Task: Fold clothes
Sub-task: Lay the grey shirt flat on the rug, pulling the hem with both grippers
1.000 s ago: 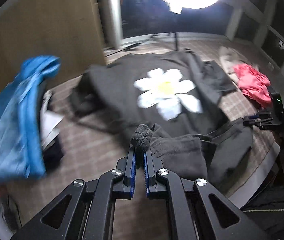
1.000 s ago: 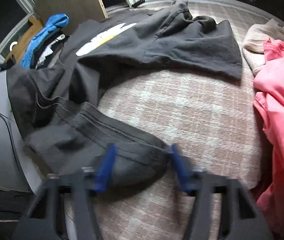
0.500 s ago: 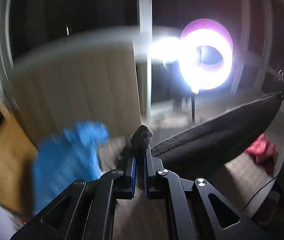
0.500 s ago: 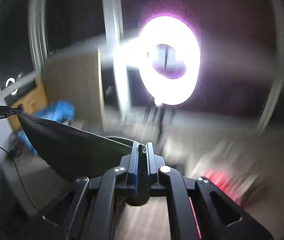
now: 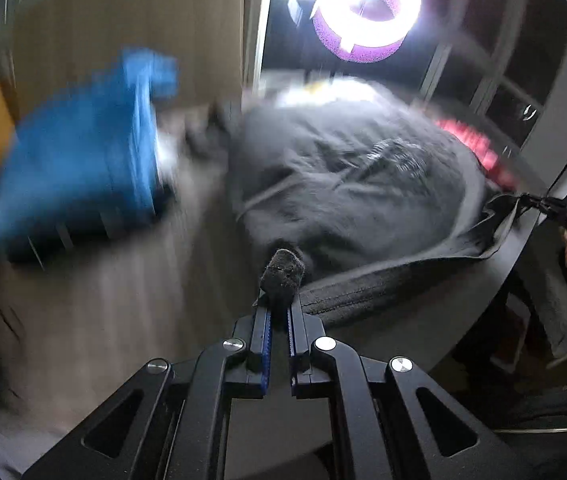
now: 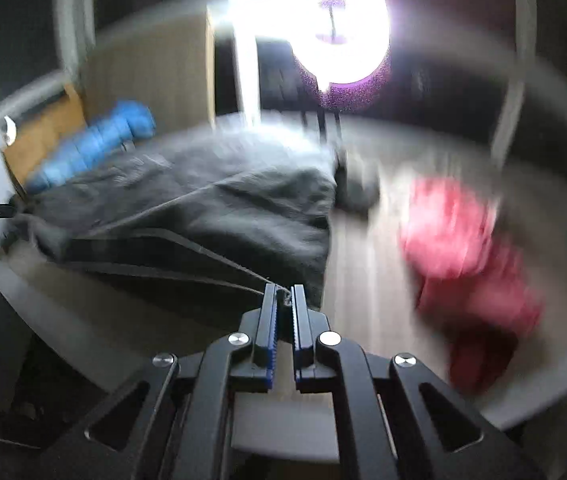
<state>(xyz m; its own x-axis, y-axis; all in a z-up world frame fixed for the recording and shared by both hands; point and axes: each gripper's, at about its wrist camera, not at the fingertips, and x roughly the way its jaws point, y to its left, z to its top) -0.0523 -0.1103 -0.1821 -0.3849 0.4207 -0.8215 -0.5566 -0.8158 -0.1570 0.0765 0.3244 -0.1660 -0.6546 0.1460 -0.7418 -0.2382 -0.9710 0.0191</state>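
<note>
Left wrist: left gripper (image 5: 279, 280) and right gripper (image 6: 285, 294) clamped on dark sweatshirt (image 5: 347, 184) hem corners; soft, heavy, drapes.

dark grey sweatshirt (image 5: 347, 184) | blue garment (image 5: 79, 164) | pink garment (image 6: 463, 236)

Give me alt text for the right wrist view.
The right gripper is shut on a corner of the dark grey garment, which billows over the bed. A blurred pink garment lies right, blue clothing far left.
</note>
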